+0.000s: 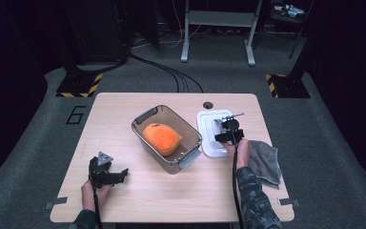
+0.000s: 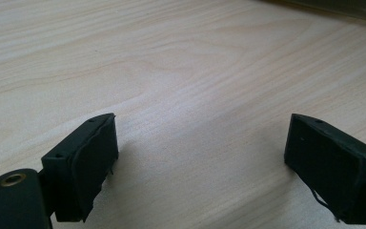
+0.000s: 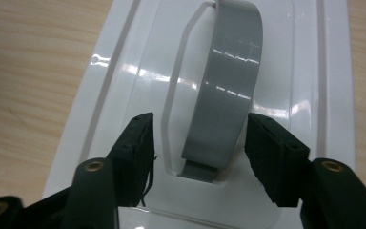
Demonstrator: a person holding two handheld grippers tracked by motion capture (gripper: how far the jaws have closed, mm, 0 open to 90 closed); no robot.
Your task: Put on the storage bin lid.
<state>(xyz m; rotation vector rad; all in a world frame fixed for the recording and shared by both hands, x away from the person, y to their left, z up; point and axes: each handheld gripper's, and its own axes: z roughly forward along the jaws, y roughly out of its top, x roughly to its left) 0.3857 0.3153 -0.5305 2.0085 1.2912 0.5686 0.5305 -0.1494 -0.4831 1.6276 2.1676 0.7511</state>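
Note:
A white lid (image 1: 208, 143) lies flat on the wooden table (image 1: 124, 109), right of a clear plastic bin (image 1: 143, 119) that holds an orange soft object (image 1: 162, 138). My right gripper (image 1: 228, 125) hovers low over the lid. In the right gripper view, the lid (image 3: 124, 71) has a grey arched handle (image 3: 228, 86) standing between the jaws of the right gripper (image 3: 199, 138). A gap shows on the left side, and the right pad sits close by the handle's edge. My left gripper (image 1: 123, 175) rests at the front left, jaws wide apart over bare wood (image 2: 200, 148).
A grey cloth (image 1: 264, 164) lies at the table's right edge beside the right hand. A round cable hole (image 1: 208, 105) sits near the far edge. Beyond the table are a dark floor, cables and a metal stand (image 1: 219, 28).

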